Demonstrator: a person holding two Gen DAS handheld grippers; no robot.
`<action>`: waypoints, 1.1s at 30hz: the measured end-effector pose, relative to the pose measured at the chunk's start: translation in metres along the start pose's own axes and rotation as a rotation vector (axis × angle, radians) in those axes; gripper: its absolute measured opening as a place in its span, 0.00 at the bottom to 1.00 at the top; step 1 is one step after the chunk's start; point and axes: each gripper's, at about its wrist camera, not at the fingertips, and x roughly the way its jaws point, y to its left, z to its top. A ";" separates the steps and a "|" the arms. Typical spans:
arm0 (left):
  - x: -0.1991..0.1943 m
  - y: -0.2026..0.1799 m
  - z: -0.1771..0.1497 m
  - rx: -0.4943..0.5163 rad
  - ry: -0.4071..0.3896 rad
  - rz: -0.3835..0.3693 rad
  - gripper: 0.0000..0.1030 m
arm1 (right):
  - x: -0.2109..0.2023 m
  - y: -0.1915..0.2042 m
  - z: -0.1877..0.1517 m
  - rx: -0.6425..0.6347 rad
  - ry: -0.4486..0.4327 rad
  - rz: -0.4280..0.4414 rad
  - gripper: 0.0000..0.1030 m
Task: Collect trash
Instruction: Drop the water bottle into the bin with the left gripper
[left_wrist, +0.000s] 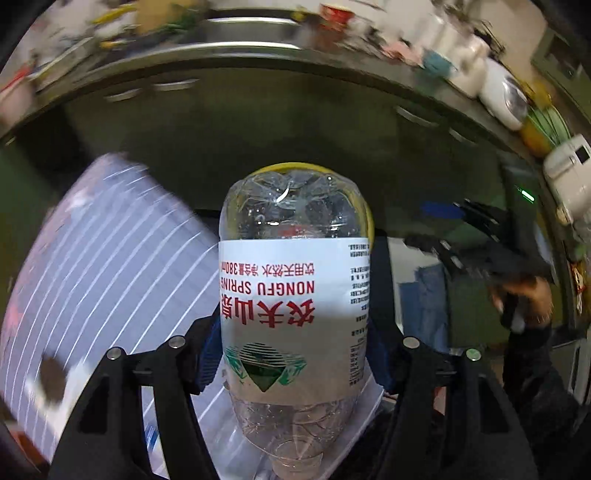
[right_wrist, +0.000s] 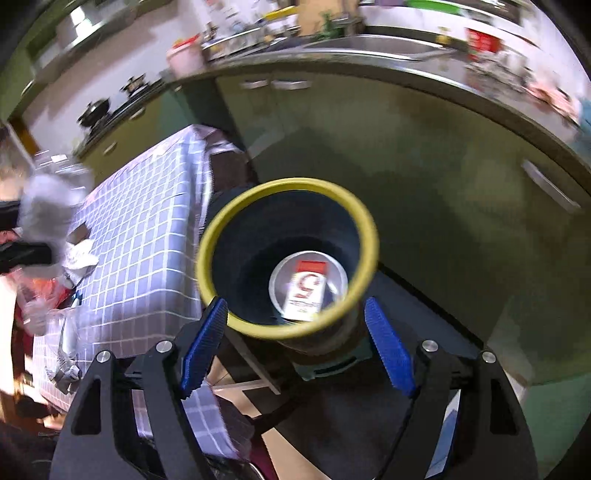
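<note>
Gripping a clear bottle between their blue pads, the left tongs hold it over the yellow-rimmed bin, which shows just behind it. The right tongs stand wide with nothing pressed between them, above the bin, which sits past the corner of the checked-cloth desk; a carton lies inside

Both grippers, left gripper and right gripper: matte black linkage arms w/ triangular cut-outs, silver round screws at pivots, ribbed blue pads on inner finger faces; right of the left gripper, person's right hand, black sleeve.
</note>
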 end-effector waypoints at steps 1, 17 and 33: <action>0.018 -0.005 0.017 0.012 0.019 -0.015 0.60 | -0.004 -0.007 -0.004 0.015 -0.004 -0.007 0.74; 0.149 -0.018 0.110 -0.016 0.113 0.079 0.63 | -0.026 -0.071 -0.053 0.173 0.002 -0.024 0.75; -0.065 0.037 -0.055 -0.128 -0.209 0.123 0.77 | -0.007 0.031 -0.027 -0.070 0.042 0.128 0.75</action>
